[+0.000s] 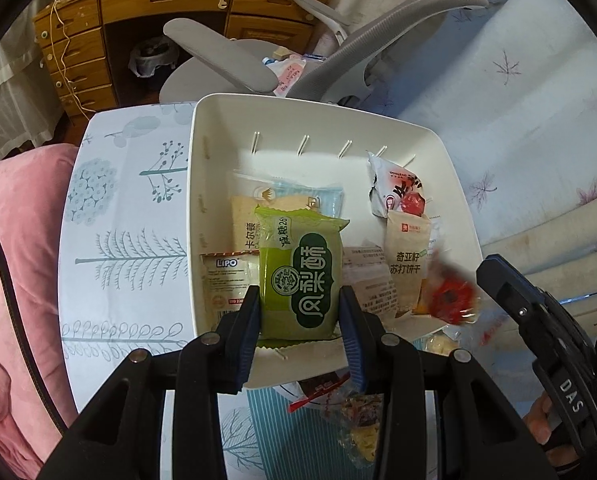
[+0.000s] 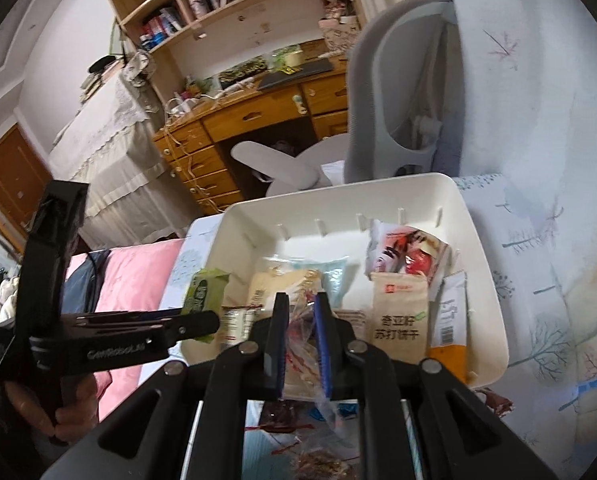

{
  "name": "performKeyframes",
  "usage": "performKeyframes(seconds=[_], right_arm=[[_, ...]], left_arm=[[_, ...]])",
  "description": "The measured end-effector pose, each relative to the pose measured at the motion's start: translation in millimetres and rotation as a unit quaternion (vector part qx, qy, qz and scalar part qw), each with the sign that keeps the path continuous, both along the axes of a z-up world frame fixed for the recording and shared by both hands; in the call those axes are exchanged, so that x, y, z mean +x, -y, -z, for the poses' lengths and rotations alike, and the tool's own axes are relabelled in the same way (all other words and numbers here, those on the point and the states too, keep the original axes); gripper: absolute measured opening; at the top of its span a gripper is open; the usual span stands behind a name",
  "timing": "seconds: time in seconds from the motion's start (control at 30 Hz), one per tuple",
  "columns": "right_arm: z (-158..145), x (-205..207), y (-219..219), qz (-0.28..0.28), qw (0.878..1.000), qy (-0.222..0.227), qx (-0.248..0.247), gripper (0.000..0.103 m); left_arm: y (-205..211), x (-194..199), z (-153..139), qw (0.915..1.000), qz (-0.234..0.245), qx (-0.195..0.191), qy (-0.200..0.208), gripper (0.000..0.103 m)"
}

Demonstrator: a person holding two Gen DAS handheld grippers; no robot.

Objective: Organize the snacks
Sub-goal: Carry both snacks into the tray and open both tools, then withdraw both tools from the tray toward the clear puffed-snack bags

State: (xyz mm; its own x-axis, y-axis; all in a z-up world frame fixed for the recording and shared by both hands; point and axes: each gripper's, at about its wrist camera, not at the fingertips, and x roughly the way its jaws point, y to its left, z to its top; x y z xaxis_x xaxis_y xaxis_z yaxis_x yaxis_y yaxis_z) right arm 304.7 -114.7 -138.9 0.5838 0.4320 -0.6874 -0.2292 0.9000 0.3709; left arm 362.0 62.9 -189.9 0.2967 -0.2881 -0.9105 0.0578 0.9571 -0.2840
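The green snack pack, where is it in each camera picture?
Left wrist view: the green snack pack sits low in the middle, pinched by the left gripper over the white bin.
Right wrist view: it is at middle left, beside the bin's left wall, at the tip of the left gripper.
Shared landmark: the tan cracker packet lying in the bin.

A tree-print table (image 1: 130, 240) carries a white bin (image 1: 202, 128) and loose snack wrappers (image 1: 354, 412).

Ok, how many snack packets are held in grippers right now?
2: a green pineapple-cake packet in the left gripper, a clear crinkly wrapper in the right gripper.
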Motion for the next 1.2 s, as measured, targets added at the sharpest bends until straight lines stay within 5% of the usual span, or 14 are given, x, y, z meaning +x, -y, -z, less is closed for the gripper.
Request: performKeyframes(seconds=[0.07,0.2,0.63,0.87,1.2], right_arm=[[4,2,3,0.01,1.0,-0.006,-0.008,0.016],[6,-1,13,0.022,1.0,-0.014,-0.005,0.04],[-1,-32,51,0.021,0.999,-0.024,-0.004,0.047],[-9,-52,73,0.009,1.0,-0.024,-0.008,0.06],[-4,-81,97,-0.014,0.999,-0.024,-0.026,0.06]], left_arm=[[1,-1,-1,1.0,0.001,-0.003,0.001,0.044],[3,-6,-9,0.9999,0.001,-0.004,0.01,0.055],[17,-47,-38,0.9995,-0.021,0.016,0.017,0.07],[34,-82,-50,0.9988,-0.04,0.024,0.017,0.075],[53,-129,-53,0.9952,-0.087,0.045,-0.002,0.084]])
